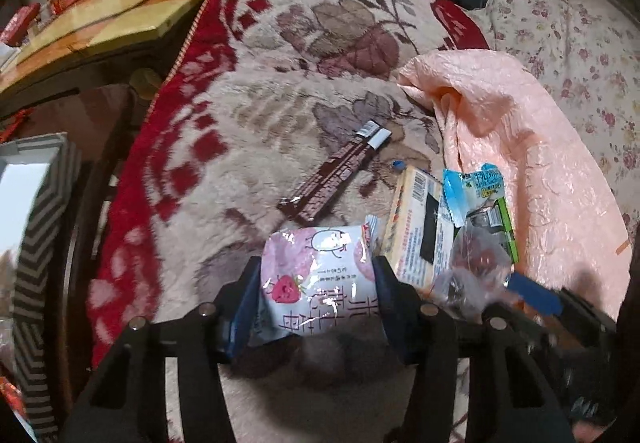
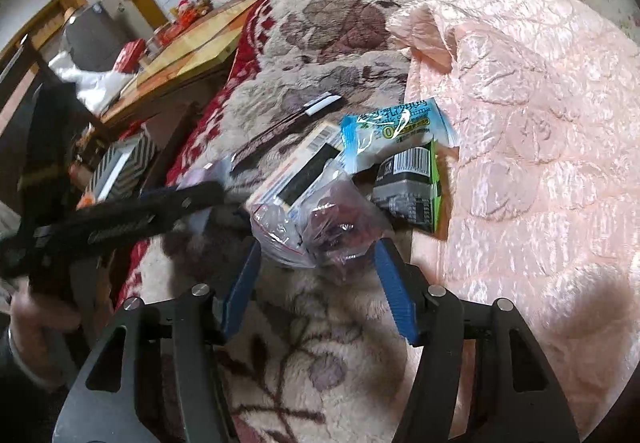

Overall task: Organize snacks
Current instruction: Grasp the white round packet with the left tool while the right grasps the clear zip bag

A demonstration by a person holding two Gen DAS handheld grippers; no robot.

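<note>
— So, what has the left gripper (image 1: 316,285) got?

— A pink strawberry packet (image 1: 316,275). It sits low in the middle of the left wrist view, and both blue pads (image 1: 382,283) press its sides, so the jaws stand part closed on it.

— And the right gripper (image 2: 316,263)?

— Its jaws are open. A clear bag (image 2: 320,221) with something dark red inside lies just ahead of the tips and partly between them, but the pads do not touch it.

— Where are the other snacks?

— All on the blanket (image 1: 248,131), the cream and red one with leaf patterns, in the middle right of the left wrist view. A brown chocolate bar (image 1: 332,171) lies slantwise above the pink packet. To its right is a yellow box (image 1: 412,227), and on that box rests a blue-and-white milk packet (image 1: 474,191). A green-edged pack (image 2: 412,187) lies beside them, next to the peach quilt (image 2: 520,123).

— Anything else?

— In the right wrist view the left gripper reaches in from the left edge, blurred. A wooden tabletop (image 1: 104,19) with red boxes stands in the upper left.
</note>
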